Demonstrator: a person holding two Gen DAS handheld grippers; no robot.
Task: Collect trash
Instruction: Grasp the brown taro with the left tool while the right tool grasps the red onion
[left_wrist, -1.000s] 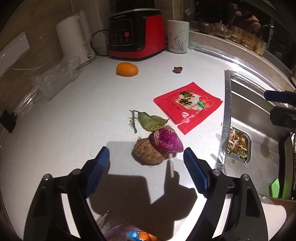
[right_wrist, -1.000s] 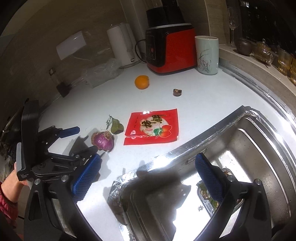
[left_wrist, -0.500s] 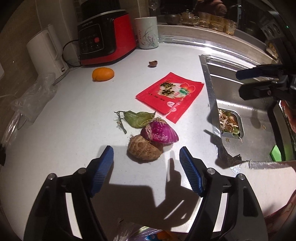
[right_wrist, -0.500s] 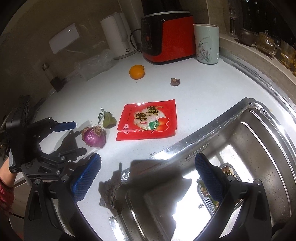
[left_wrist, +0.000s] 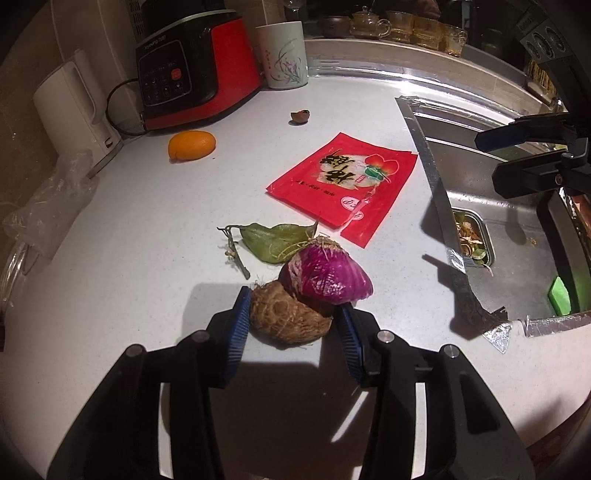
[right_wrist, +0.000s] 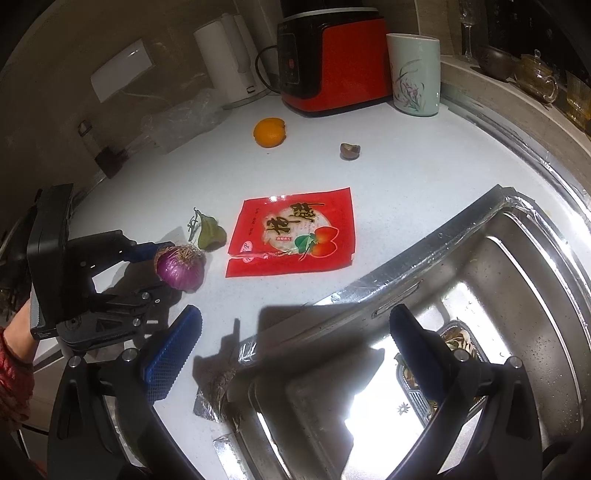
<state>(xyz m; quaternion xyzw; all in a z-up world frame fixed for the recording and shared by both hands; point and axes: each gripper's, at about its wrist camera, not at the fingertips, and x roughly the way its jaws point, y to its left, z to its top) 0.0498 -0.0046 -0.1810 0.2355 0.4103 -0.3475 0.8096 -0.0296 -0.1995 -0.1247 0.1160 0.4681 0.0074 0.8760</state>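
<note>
A brown hairy taro root (left_wrist: 288, 319) lies on the white counter with a purple onion piece (left_wrist: 327, 275) leaning on it. My left gripper (left_wrist: 291, 325) has its blue pads against both sides of the root. The onion (right_wrist: 181, 267) and left gripper also show in the right wrist view. A green leaf (left_wrist: 275, 240), a red snack wrapper (left_wrist: 345, 181), an orange peel (left_wrist: 191, 144) and a nut shell (left_wrist: 299, 116) lie further back. My right gripper (right_wrist: 291, 343) is open and empty over the sink's front edge.
A steel sink (right_wrist: 517, 295) with a full strainer (left_wrist: 472, 240) is at the right. A red blender base (left_wrist: 195, 70), white kettle (left_wrist: 74, 107), ceramic cup (left_wrist: 282, 53) and clear plastic bag (left_wrist: 48, 199) stand along the back and left.
My left gripper has moved forward and closed around the taro root. My right gripper has shifted slightly and stays open.
</note>
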